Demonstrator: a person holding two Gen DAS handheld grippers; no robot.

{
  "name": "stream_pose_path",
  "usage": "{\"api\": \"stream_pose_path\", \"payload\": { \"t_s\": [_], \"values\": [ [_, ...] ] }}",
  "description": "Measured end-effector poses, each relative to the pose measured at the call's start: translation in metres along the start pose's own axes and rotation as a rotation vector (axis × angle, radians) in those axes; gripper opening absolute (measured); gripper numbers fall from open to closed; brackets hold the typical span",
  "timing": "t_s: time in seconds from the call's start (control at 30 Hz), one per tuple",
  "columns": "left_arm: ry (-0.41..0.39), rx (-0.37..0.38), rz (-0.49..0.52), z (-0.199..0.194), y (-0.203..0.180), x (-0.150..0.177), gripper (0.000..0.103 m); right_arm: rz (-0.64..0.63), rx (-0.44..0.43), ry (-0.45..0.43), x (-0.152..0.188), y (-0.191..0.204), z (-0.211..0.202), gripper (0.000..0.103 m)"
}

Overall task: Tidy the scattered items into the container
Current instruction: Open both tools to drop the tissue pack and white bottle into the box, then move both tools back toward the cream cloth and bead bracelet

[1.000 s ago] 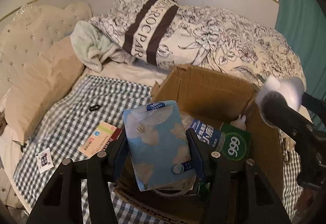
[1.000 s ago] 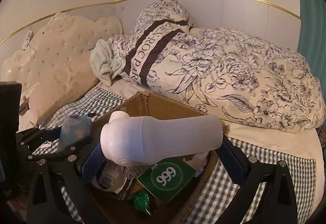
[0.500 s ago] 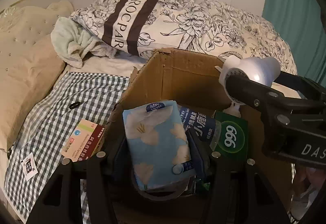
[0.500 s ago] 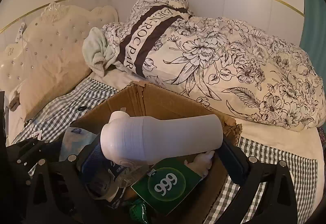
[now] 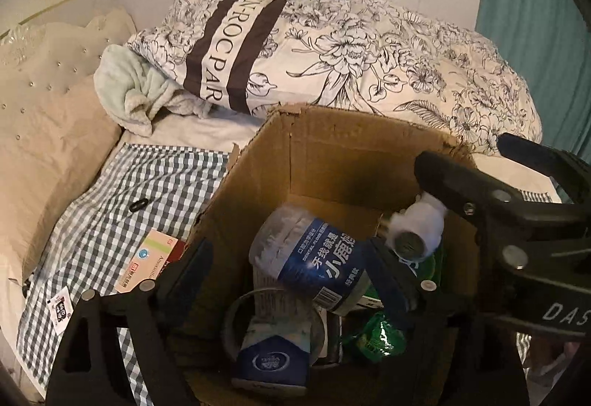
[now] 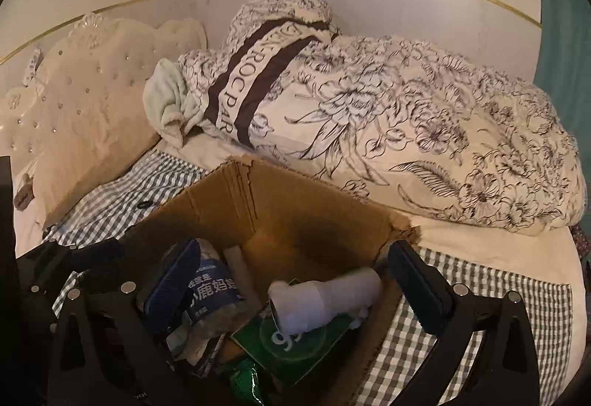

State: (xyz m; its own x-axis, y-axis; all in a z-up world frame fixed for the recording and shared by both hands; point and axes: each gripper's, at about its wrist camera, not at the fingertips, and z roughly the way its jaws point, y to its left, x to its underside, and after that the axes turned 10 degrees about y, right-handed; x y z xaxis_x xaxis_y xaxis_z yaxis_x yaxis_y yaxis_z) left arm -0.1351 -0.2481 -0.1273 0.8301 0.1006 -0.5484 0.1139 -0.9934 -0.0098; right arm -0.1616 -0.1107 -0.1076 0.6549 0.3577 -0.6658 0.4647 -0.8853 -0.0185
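An open cardboard box (image 5: pixel 332 155) stands on the bed. My left gripper (image 5: pixel 291 277) hangs over it with its jaws opening and nothing pressed between them. The blue tissue pack (image 5: pixel 271 350) lies below them in the box, beside a blue-labelled pack (image 5: pixel 314 265). My right gripper (image 6: pixel 295 286) is open above the box (image 6: pixel 295 206). The white bottle (image 6: pixel 325 299) lies loose and slightly blurred on a green "999" packet (image 6: pixel 291 336), touching neither finger. In the left wrist view the bottle (image 5: pixel 417 225) sits under the right gripper's fingers (image 5: pixel 461 184).
A medicine carton (image 5: pixel 151 258), a small black object (image 5: pixel 138 205) and a sachet (image 5: pixel 61 308) lie on the checked sheet (image 5: pixel 110 221) left of the box. Behind are a flowered duvet (image 5: pixel 369 55), a pale green towel (image 5: pixel 136 92), a beige pillow (image 5: pixel 48 147) and a teal curtain (image 5: pixel 535 0).
Both grippers have opened. The tissue pack dropped from the left jaws into the box, and the white bottle fell from the right jaws onto the green packet.
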Motion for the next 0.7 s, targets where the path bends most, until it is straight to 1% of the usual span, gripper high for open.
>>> {"api": "stream_pose_path", "payload": {
  "t_s": [0.13,0.27,0.4,0.47,0.53,0.7],
  "values": [
    [-0.018,-0.013,0.003,-0.012,-0.005,-0.002,0.087,0.025,0.003,-0.02,0.0,-0.01,-0.015,0.103],
    [-0.05,-0.02,0.014,-0.027,-0.013,-0.003,0.094,0.036,0.006,-0.034,0.004,-0.018,-0.03,0.103],
    [-0.073,-0.031,0.025,-0.041,-0.021,-0.004,0.096,0.05,0.012,-0.052,0.008,-0.025,-0.046,0.103],
    [-0.089,-0.037,0.028,-0.05,-0.025,-0.005,0.1,0.055,0.02,-0.063,0.009,-0.029,-0.056,0.103],
    [-0.106,-0.044,0.027,-0.057,-0.028,-0.006,0.102,0.061,0.034,-0.074,0.01,-0.033,-0.066,0.103],
    [-0.133,-0.04,0.021,-0.076,-0.035,-0.009,0.103,0.077,0.08,-0.1,0.016,-0.046,-0.091,0.103]
  ]
}}
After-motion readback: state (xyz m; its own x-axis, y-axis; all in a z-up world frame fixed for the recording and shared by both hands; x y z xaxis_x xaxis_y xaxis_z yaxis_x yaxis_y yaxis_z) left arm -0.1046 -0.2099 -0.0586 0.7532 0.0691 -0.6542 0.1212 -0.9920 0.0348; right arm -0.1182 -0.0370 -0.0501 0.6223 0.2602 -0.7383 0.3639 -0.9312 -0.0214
